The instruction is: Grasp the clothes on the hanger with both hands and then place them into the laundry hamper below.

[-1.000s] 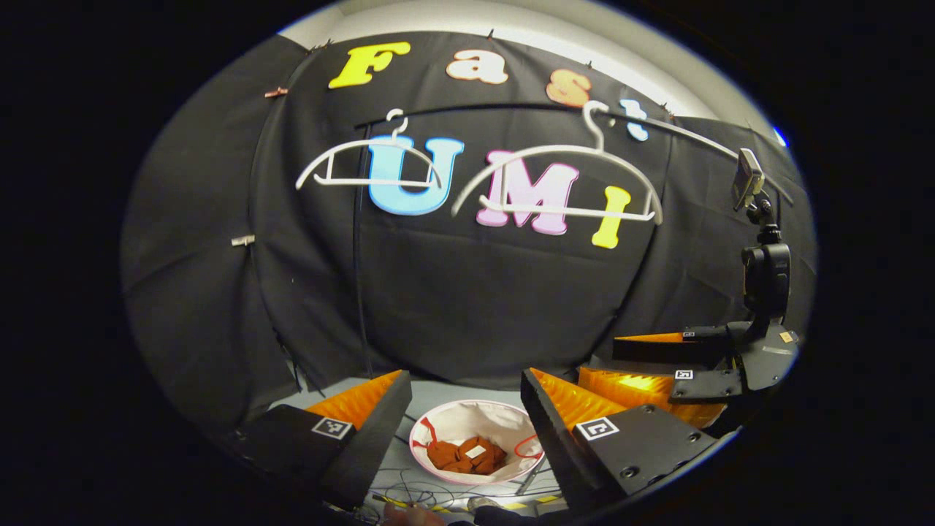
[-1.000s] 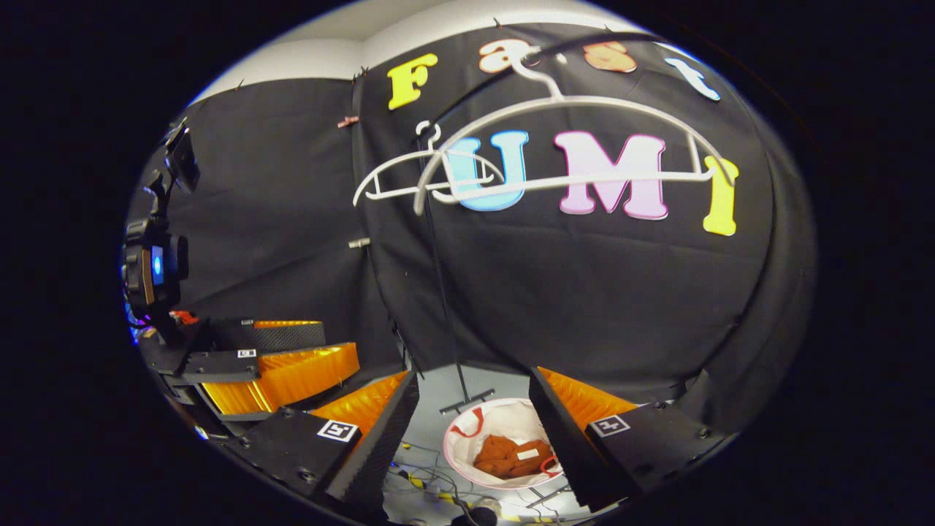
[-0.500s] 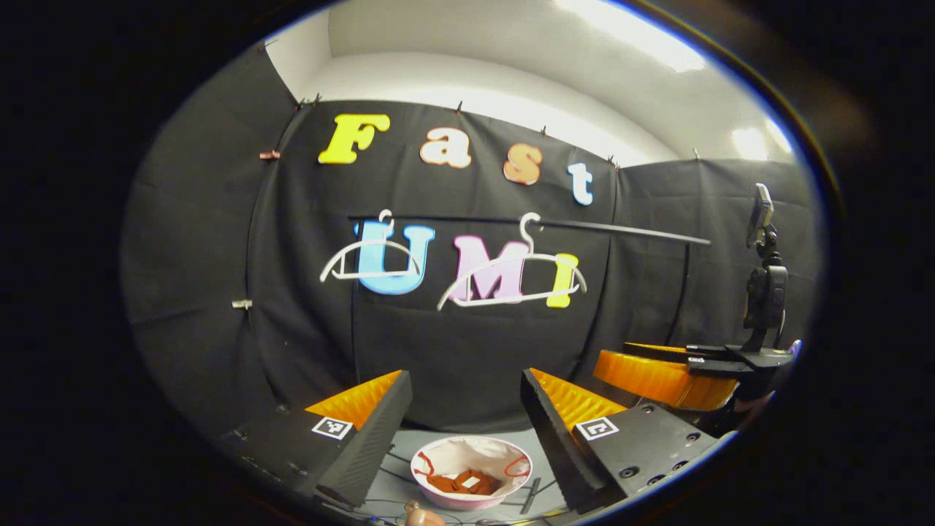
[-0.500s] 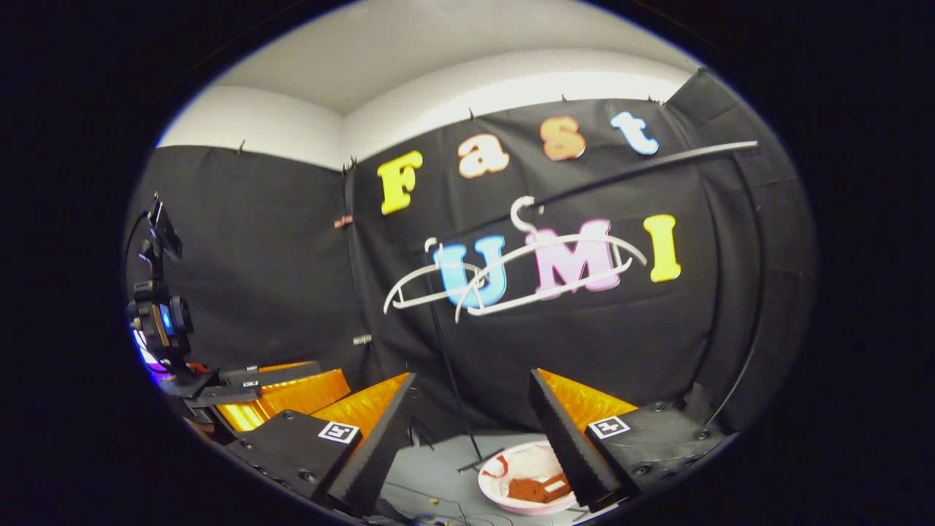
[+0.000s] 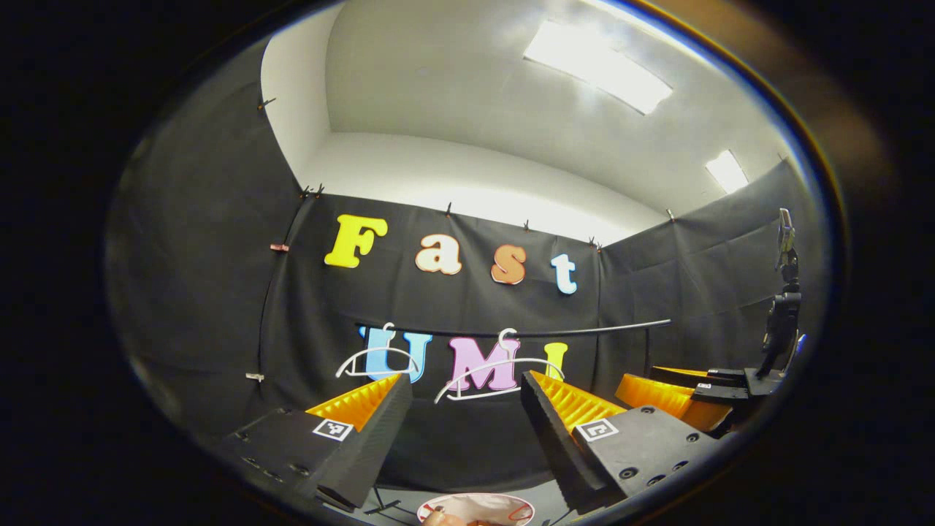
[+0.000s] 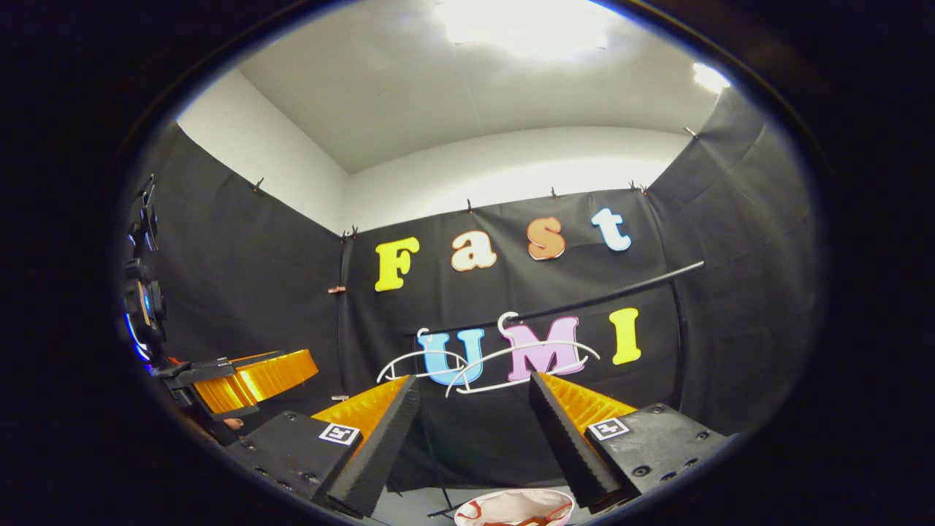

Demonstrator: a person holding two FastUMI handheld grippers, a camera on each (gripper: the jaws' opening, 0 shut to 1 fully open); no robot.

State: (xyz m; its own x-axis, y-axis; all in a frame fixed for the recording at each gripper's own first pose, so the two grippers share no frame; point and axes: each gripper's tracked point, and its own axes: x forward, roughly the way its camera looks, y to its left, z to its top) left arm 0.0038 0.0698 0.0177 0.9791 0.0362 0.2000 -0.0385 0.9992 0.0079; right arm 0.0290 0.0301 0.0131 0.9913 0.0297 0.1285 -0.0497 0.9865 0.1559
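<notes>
Two white hangers (image 5: 467, 369) hang bare on the black rail (image 5: 584, 329), side by side, seen in both views between each tool's fingers. Left tool (image 5: 467, 431) is spread wide, nothing between its fingers; right tool (image 6: 475, 431) likewise released and holding nothing.

Left gripper view alone shows a fingertip (image 5: 432, 518) at the bottom edge, in front of the hamper (image 5: 504, 504) rim; clothes can't be made out there. Right gripper view has more of the hamper (image 6: 511, 504), w/ a sliver of rust-brown clothes (image 6: 522, 522) inside at the very bottom edge, and the rail's stand foot on the floor just left of it.

Each view catches the other tool off to one side: right one at the right edge of the left gripper view, left one at the left edge of the right gripper view. Ceiling lights (image 5: 595, 66) glare overhead. Hamper sits low below the hangers, partly cut off by the tools' fingers.
</notes>
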